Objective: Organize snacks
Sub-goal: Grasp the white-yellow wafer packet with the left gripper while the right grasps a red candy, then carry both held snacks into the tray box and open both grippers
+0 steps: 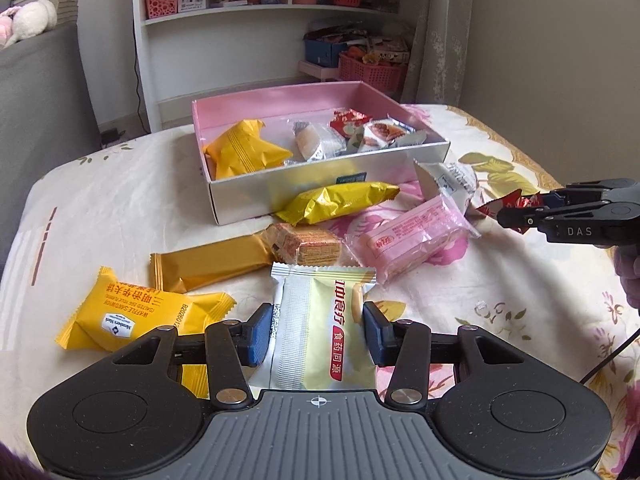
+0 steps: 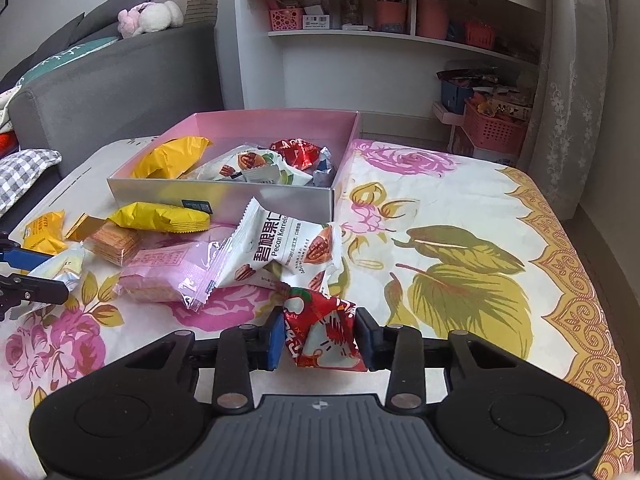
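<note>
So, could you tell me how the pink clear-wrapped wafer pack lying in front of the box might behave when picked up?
The pink clear-wrapped wafer pack would probably hold its shape, since a firm rectangular block shows through the film. The glossy film may slip between pads. Its loose sealed end sticks out flat and would likely flop, so a grip there looks unreliable.

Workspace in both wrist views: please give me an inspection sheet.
Surface: floral cloth covers the table.
Job's things: pink box partly filled with snacks; yellow packs, pink pack, pecan pack lie loose in front of it.
Clutter: nothing seen.
Grippers: left gripper shut on pale green pack; right gripper shut on red pack.
Cables: black cable at right edge.
Surroundings: shelf, sofa, pink basket.
</note>
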A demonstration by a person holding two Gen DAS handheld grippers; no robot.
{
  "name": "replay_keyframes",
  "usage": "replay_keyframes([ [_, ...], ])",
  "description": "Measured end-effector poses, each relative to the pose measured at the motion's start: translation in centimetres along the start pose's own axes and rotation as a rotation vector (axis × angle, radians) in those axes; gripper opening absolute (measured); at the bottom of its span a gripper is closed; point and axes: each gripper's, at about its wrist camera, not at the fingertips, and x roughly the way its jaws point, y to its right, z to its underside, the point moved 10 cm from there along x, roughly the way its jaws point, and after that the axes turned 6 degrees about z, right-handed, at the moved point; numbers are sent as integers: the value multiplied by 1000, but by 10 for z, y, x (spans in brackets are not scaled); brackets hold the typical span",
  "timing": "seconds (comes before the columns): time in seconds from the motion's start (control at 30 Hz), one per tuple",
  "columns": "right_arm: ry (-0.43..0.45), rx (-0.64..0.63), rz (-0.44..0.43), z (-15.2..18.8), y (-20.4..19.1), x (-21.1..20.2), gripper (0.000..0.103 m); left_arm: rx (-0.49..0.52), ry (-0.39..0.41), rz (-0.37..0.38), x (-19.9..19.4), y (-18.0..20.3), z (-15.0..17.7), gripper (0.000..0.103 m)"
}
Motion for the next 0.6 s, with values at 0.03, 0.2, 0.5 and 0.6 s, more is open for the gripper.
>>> replay_keyframes([
  [0.03, 6, 2, -3, -2, 0, -2, 29, -1, 8, 4, -3, 1, -2, 45],
  [0.2, 44, 30, -17, -12, 2, -16, 29, 5, 57, 10, -18, 5, -15, 45],
  [0.5, 89, 64, -41, -35, -7, -23, 29, -21, 120, 8, -23, 8, -45, 45],
  [0.6, 96, 77, -45, -42, -10, -21, 29, -30, 131, 1, -19, 9, -56, 45],
])
